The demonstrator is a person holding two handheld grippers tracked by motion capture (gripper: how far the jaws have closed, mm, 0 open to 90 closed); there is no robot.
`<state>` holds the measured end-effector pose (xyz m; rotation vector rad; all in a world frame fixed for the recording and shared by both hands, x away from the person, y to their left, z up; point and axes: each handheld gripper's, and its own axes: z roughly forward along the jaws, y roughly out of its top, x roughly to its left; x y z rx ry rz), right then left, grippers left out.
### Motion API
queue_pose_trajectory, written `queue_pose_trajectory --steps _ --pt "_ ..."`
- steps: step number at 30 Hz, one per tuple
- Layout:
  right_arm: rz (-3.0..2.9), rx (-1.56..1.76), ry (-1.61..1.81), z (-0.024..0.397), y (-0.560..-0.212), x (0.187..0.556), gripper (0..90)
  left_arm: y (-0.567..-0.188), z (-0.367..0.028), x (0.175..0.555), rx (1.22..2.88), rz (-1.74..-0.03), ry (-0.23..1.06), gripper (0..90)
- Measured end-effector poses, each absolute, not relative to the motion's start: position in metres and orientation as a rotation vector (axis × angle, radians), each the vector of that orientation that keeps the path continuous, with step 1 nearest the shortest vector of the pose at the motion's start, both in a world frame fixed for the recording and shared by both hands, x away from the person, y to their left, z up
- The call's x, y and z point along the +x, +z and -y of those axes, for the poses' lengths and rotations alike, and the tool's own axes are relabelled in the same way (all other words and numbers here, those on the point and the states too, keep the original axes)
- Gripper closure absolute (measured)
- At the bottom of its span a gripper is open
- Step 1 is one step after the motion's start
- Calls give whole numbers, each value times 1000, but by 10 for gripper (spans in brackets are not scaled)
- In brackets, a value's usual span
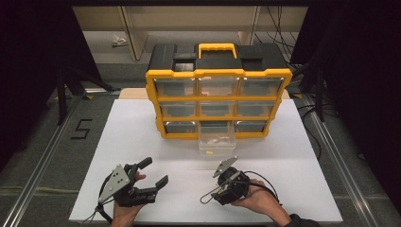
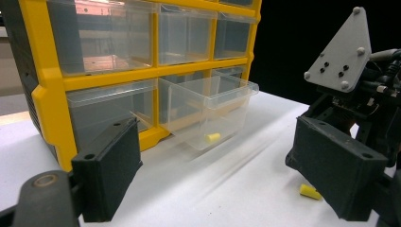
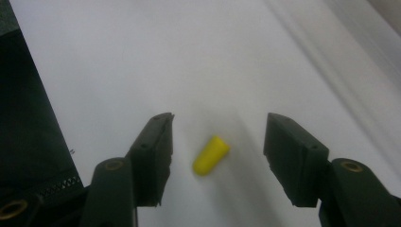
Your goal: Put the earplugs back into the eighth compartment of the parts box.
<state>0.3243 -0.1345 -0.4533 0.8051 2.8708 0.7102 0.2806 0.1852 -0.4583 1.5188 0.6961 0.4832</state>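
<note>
Right gripper (image 3: 217, 156) part-open, holding nothing, straddles yellow plug (image 3: 211, 155) at lower centre of its view, plug's long axis slanting toward upper right; pads not touching.

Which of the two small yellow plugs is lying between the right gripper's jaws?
The small yellow plug on the bare white tabletop, between the right gripper's open jaws; the other sits inside the pulled-out clear drawer.

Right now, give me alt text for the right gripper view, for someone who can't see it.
A small yellow plug lies on the white table between the right gripper's two black jaws, which stand apart on either side without touching it. A dark object edges in at the left.
</note>
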Motion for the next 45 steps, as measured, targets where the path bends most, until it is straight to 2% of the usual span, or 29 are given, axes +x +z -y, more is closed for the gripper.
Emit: queue_pose_trajectory --steps 6,20,25,45 --pt "-2889 822 682 136 -459 326 540 -458 -185 281 1519 -694 480 160" --pt "-2912 780 632 134 -466 324 684 -458 -185 281 1520 -691 479 161" --pt "-2911 751 607 134 -466 322 790 -459 -185 281 1519 -692 478 162" --pt "-2803 744 772 145 -441 324 816 -459 -184 281 1523 -695 474 162"
